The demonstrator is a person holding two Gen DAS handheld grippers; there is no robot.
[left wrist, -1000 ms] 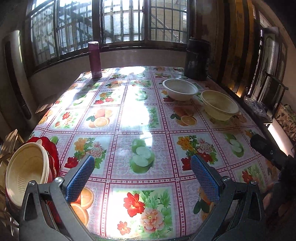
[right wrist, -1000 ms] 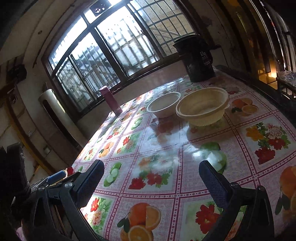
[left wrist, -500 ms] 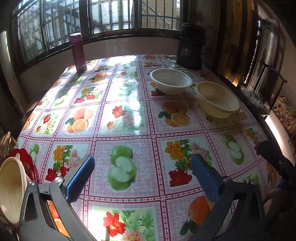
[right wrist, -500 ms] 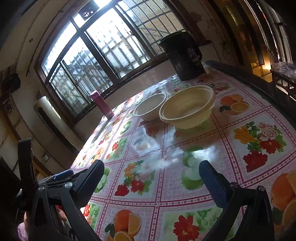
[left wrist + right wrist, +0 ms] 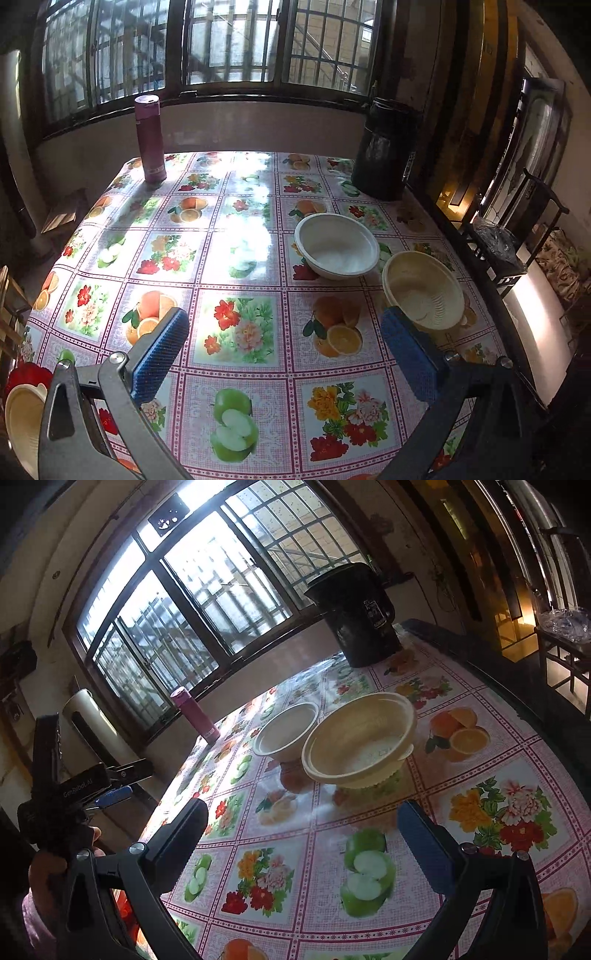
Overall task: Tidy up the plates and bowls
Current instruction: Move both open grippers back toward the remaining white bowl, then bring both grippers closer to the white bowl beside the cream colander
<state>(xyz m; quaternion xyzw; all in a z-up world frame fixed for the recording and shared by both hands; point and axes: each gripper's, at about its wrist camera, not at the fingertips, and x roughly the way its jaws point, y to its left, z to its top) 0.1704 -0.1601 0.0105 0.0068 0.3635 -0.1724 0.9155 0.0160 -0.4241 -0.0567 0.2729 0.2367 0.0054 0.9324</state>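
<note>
Both grippers have swung toward the two bowls over the last second, so the cream bowl that sat far ahead now lies much closer to them. Left gripper (image 5: 282, 345) is spread wide with nothing between its jaws; the cream bowl (image 5: 423, 295) sits just beyond its right fingertip, and the white bowl (image 5: 337, 245) rests a little farther on, ahead and slightly right of centre. Right gripper (image 5: 303, 821) is likewise wide open and empty, with the cream bowl (image 5: 360, 744) straight ahead of the gap and the white bowl (image 5: 286, 734) just behind it, toward the left jaw. From where I stand the two bowls look to be touching or nearly so.

Both appear to be light, stiff plastic, unlikely to break but apt to skate on the glossy flowered tablecloth (image 5: 240, 229). I would pinch the near rim, one finger inside and one outside, rather than span the whole bowl. More bowls, cream and red (image 5: 22, 406), wait beside the left jaw's outer edge.
</note>
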